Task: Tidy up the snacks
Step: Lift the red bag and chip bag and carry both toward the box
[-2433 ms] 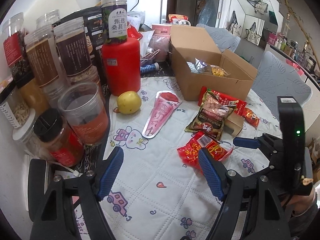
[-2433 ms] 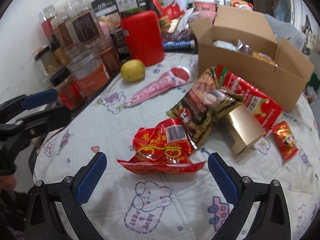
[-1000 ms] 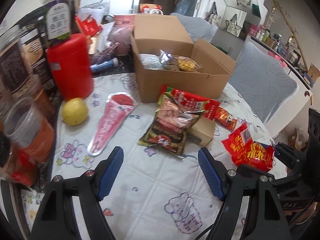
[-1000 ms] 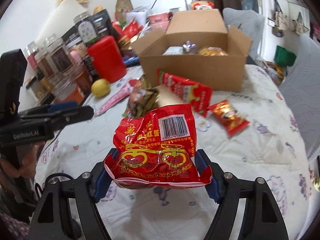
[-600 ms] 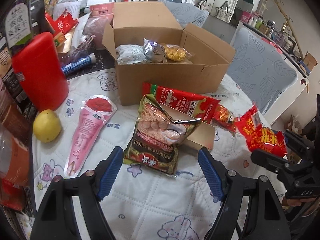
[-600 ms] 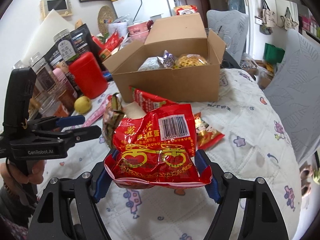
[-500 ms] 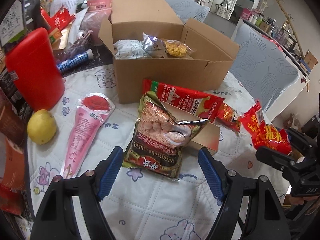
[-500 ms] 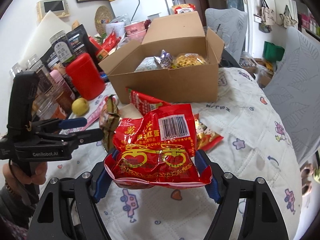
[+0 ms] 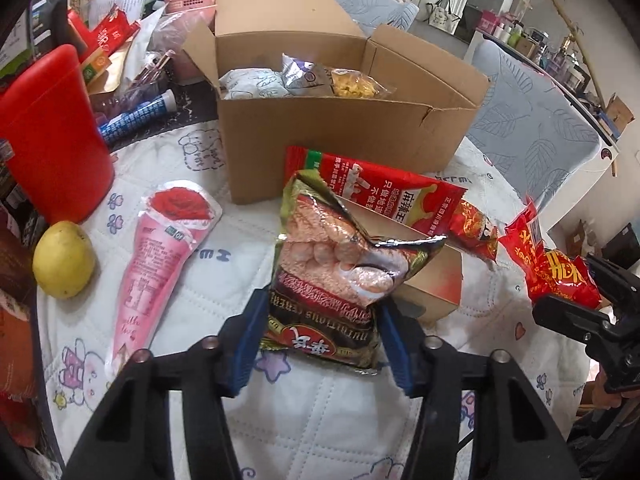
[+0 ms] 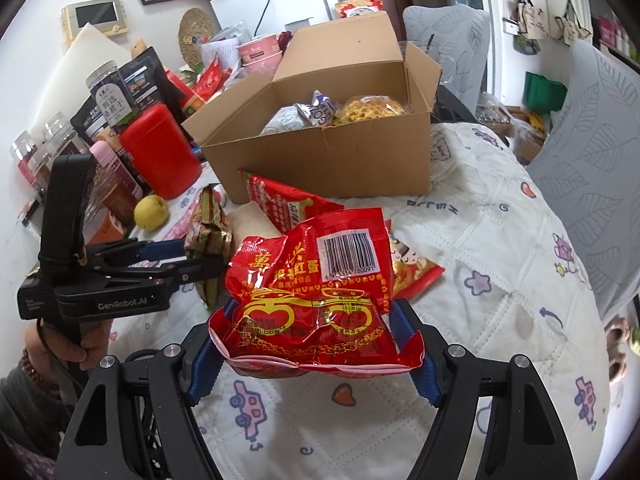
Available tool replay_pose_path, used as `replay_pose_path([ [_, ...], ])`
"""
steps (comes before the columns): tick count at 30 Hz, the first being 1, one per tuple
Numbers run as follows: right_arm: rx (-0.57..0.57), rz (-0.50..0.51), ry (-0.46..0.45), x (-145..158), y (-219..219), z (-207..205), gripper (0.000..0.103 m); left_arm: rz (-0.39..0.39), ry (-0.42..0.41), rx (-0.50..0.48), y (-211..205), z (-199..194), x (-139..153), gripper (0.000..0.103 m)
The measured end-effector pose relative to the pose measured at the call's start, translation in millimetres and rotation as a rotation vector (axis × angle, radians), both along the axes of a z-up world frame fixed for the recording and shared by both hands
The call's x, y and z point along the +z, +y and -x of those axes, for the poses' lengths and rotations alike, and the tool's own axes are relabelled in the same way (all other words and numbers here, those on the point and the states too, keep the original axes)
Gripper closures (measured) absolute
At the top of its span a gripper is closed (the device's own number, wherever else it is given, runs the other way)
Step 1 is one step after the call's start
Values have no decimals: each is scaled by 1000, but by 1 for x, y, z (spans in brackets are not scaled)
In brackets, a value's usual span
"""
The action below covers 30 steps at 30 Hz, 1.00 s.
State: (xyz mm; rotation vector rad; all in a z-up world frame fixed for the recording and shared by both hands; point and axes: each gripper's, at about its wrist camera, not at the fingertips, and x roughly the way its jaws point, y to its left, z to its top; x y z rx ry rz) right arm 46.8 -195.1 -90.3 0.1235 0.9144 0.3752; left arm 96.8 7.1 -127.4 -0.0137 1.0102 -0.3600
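Observation:
My left gripper [image 9: 320, 332] is shut on a dark cereal bag [image 9: 340, 264] that rests partly on a small flat carton [image 9: 432, 280]. My right gripper [image 10: 312, 344] is shut on a red snack bag [image 10: 316, 296] and holds it above the table, in front of the open cardboard box [image 10: 328, 156]. The box [image 9: 340, 128] holds several snack packs. A long red packet [image 9: 376, 196] leans against the box front. A small red packet [image 9: 476, 232] lies right of it. The left gripper also shows in the right wrist view [image 10: 200, 256].
A pink cone-shaped pouch [image 9: 160, 248], a yellow lemon [image 9: 64, 260] and a red canister [image 9: 52, 132] stand at the left. Jars and bags crowd the far left [image 10: 108, 120]. The quilted tablecloth [image 10: 500, 280] drops off at the right, by grey chairs [image 10: 592, 152].
My left gripper has moved forward and closed on the cereal bag. My right gripper still holds the red snack bag and has come a little closer to the box.

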Motion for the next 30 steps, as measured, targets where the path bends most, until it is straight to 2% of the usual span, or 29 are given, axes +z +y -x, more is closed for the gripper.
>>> replay_pose_path([
  [3, -2, -6, -1, 0, 0, 5, 26, 10, 17, -6, 0, 8, 3, 56],
  [10, 2, -24, -4, 0, -2, 25, 26, 28, 73, -10, 4, 42, 10, 56],
  [17, 3, -46, 2, -2, -3, 45, 26, -21, 98, -37, -1, 70, 12, 56],
  [21, -1, -53, 14, -6, -4, 52, 26, -66, 92, -34, -6, 71, 6, 56],
  [23, -6, -50, 19, -8, -4, 54, 26, -64, 87, -29, -6, 69, 1, 55],
  [28, -12, -46, 25, -9, -5, 58, 25, -90, 52, -29, -13, 66, -5, 48],
  [30, -14, -46, 29, -10, -6, 58, 25, -94, 56, -26, -15, 63, -9, 41],
])
